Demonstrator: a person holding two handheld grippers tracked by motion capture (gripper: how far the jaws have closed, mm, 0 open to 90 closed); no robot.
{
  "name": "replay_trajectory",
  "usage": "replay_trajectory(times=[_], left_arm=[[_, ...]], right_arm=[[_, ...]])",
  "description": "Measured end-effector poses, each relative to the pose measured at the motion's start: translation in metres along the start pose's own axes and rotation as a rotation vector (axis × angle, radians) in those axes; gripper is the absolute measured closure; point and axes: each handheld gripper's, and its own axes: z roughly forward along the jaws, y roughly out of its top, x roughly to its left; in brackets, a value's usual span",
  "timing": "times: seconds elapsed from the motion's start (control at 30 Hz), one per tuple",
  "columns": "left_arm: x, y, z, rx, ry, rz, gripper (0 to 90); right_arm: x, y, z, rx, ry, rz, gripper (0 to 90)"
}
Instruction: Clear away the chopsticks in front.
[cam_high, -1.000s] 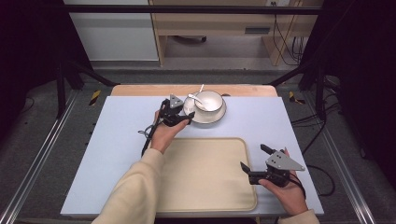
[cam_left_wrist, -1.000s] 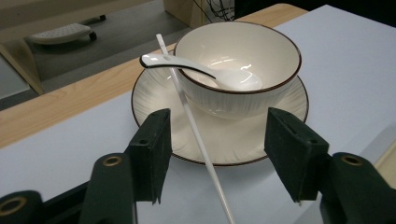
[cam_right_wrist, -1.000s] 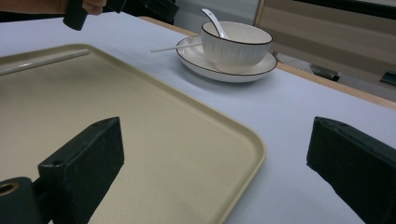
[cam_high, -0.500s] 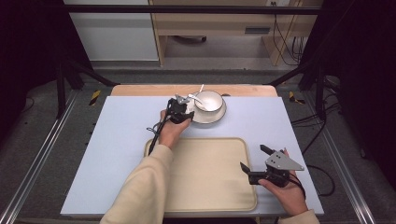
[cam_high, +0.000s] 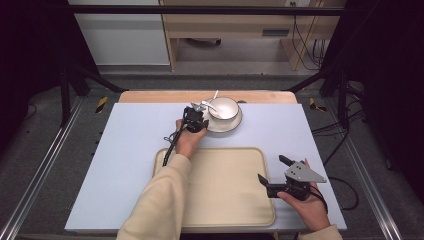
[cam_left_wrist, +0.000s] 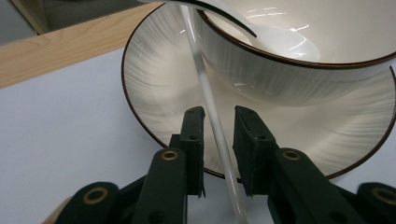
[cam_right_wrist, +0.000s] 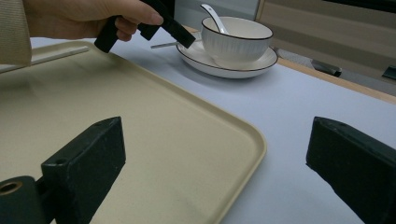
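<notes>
Setting, high view: pale blue worktop (cam_high: 125, 165) on a wooden base, dark frame rails around it, grey floor beyond.
Tray, high view: flat cream plastic tray (cam_high: 225, 200) at the near middle, nothing on it.
Crockery, high view: white ribbed bowl with a dark rim (cam_high: 223, 108) stands on a matching white saucer (cam_high: 235, 123) at the far middle; white ceramic spoon (cam_high: 208, 105) rests in the bowl, handle pointing out over the left rim.
Left tongs, high view: left tongs (cam_high: 196, 116) at the saucer's left edge, arm stretched forward across the tray.
Right tongs, high view: right tongs (cam_high: 272, 175) held at the tray's right edge, well apart from the crockery.
Left gripper view: thin white spoon handle (cam_left_wrist: 210, 112) runs straight down between the two black jaws, lengthwise along them, bowl end away and up. Jaws part-closed, a narrow gap each side, pads not yet touching it. Saucer rim (cam_left_wrist: 140, 112) just beneath.
Right gripper view: jaws spread wide over the tray corner (cam_right_wrist: 252, 140), gripping nothing; bowl (cam_right_wrist: 236, 39) and left tongs (cam_right_wrist: 180, 35) far ahead.
Judgement: left hand is far nearer; the handle is already centred, so closing straight should catch it.
</notes>
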Motion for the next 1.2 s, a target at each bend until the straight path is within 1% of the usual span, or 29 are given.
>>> replay_trajectory(times=[0.07, 0.1, 0.17, 0.3, 0.33, 0.4, 0.43, 0.53, 0.57, 0.7, 0.87, 0.9, 1.03, 1.2], left_arm=[[-0.001, 0.0, 0.001, -0.004, 0.004, -0.014, 76.2], [-0.002, 0.0, 0.001, -0.008, 0.014, -0.021, 78.6], [-0.002, 0.0, 0.001, -0.012, 0.017, -0.027, 80.1], [-0.002, 0.0, 0.0, -0.015, 0.048, -0.054, 84.1], [-0.001, 0.0, -0.001, -0.016, 0.056, -0.054, 85.0], [0.0, 0.0, -0.002, -0.018, 0.059, -0.056, 85.4], [0.0, 0.001, -0.004, -0.023, 0.078, -0.049, 85.4], [0.001, 0.001, -0.011, -0.042, 0.095, -0.059, 85.5], [0.003, 0.001, -0.015, -0.055, 0.096, -0.07, 85.5], [0.004, 0.0, -0.021, -0.06, 0.096, -0.076, 85.6], [0.008, -0.002, -0.033, -0.075, 0.113, -0.094, 85.7], [0.009, -0.003, -0.036, -0.082, 0.109, -0.102, 85.7], [0.012, -0.006, -0.046, -0.107, 0.116, -0.123, 85.7], [0.017, -0.012, -0.06, -0.122, 0.117, -0.157, 85.7]], right_arm=[[0.0, 0.0, 0.0, 0.002, 0.0, 0.001, 4.8], [0.0, 0.0, 0.0, 0.002, 0.001, 0.002, 4.8], [0.0, 0.0, 0.0, 0.002, 0.002, 0.001, 4.8], [0.0, 0.0, 0.0, 0.004, 0.003, 0.004, 4.8], [0.0, 0.0, 0.0, 0.005, 0.003, 0.006, 4.8], [0.0, -0.001, 0.0, 0.005, 0.003, 0.006, 4.8], [0.0, -0.001, 0.0, 0.004, 0.004, 0.005, 4.8], [0.0, -0.001, 0.001, 0.005, 0.004, 0.006, 4.8], [0.0, 0.0, 0.001, 0.005, 0.005, 0.006, 4.8], [0.001, 0.0, 0.001, 0.006, 0.005, 0.003, 4.8], [0.001, 0.0, 0.001, 0.003, 0.005, 0.004, 4.8], [0.001, 0.0, 0.001, 0.003, 0.005, 0.004, 4.8], [0.001, 0.0, 0.002, 0.004, 0.007, 0.003, 4.8], [0.001, 0.0, 0.002, 0.005, 0.007, 0.003, 4.8]])
